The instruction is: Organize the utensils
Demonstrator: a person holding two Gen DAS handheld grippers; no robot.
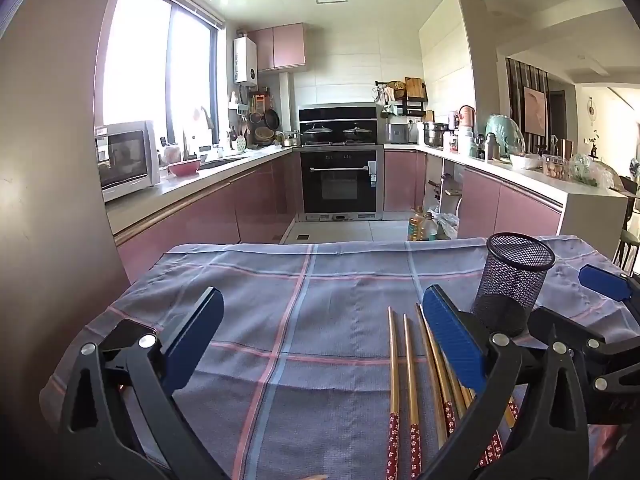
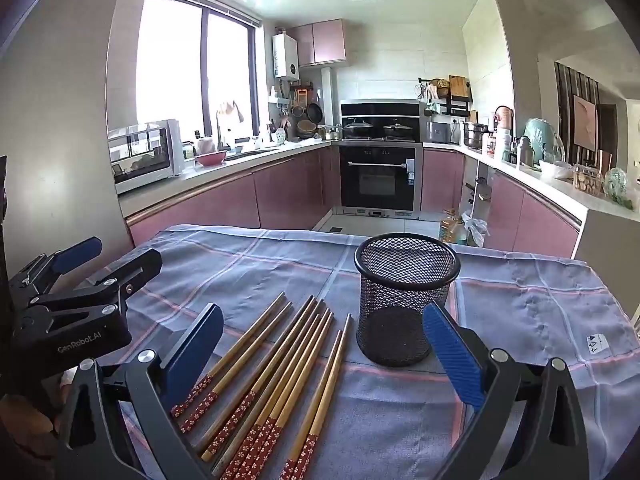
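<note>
Several wooden chopsticks (image 2: 280, 372) with red flowered ends lie side by side on the checked cloth (image 2: 520, 320), tips pointing away. A black mesh holder (image 2: 404, 300) stands upright and empty just right of them. My right gripper (image 2: 324, 336) is open and empty, low over the chopsticks and holder. My left gripper (image 1: 320, 320) is open and empty; the chopsticks (image 1: 412, 384) lie by its right finger and the holder (image 1: 512, 280) stands beyond it. The left gripper also shows at the left in the right wrist view (image 2: 80, 276).
The cloth-covered table (image 1: 280, 280) ends ahead at a kitchen floor with oil bottles (image 1: 420, 224). Pink cabinets, an oven (image 1: 340, 180) and crowded counters lie beyond. A wall stands close on the left.
</note>
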